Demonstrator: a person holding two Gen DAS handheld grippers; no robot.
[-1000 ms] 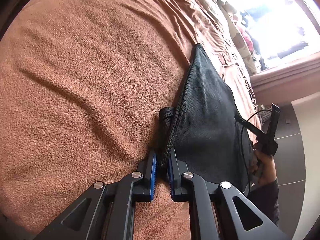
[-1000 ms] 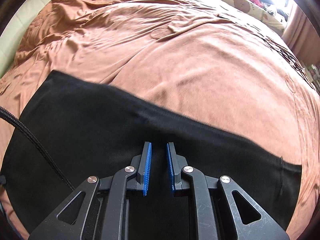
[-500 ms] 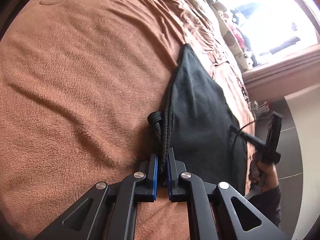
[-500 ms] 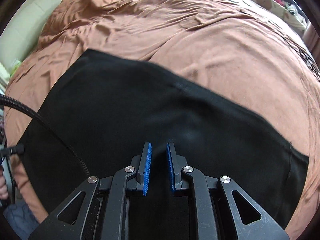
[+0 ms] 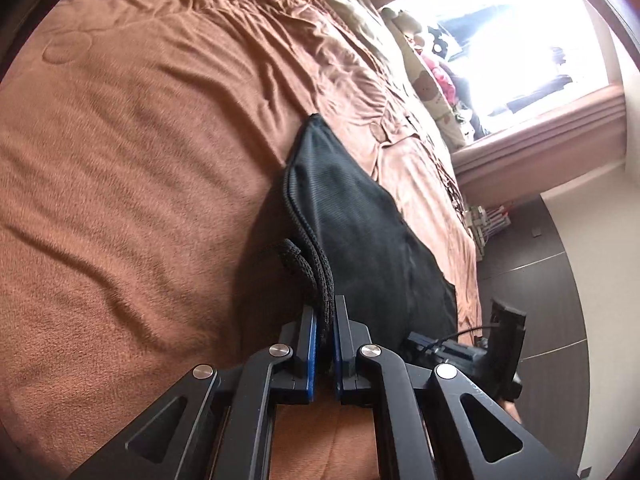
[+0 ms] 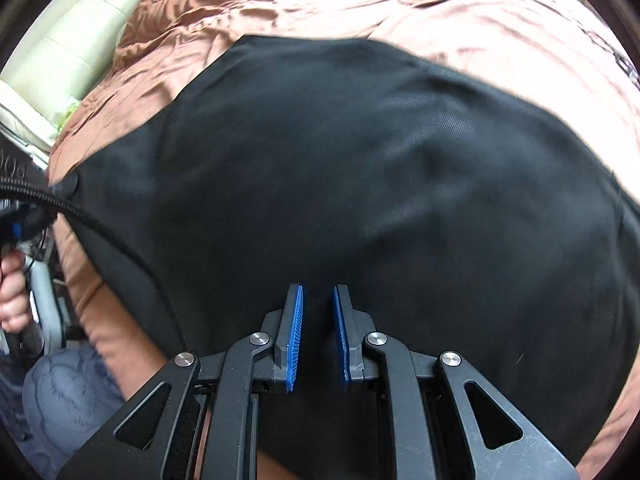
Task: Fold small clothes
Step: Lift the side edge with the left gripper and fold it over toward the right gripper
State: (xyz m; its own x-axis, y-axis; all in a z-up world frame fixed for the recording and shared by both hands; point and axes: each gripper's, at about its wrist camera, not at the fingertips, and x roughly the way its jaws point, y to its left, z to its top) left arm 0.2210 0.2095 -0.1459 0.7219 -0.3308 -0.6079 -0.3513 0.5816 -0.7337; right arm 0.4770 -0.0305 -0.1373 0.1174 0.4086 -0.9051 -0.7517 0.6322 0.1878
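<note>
A black garment (image 5: 360,232) lies partly lifted over a brown blanket (image 5: 140,160). My left gripper (image 5: 325,312) is shut on its thick knitted edge (image 5: 316,268) and holds it up off the bed. In the right wrist view the black garment (image 6: 360,168) fills most of the frame. My right gripper (image 6: 318,296) has its blue pads a narrow gap apart with the dark cloth running between and under them; a grip on it cannot be made out. The other gripper's body (image 5: 500,344) shows at the lower right of the left wrist view.
The brown blanket (image 6: 480,12) covers the bed, with rumpled folds at the far side. Pillows (image 5: 424,76) and a bright window (image 5: 520,40) lie beyond. A cream headboard (image 6: 60,60) is at the left, with a hand (image 6: 14,292) and a cable (image 6: 100,224).
The garment has been drawn toward the right gripper and now fills that view. The left gripper has risen and pulled back with the edge still in it.
</note>
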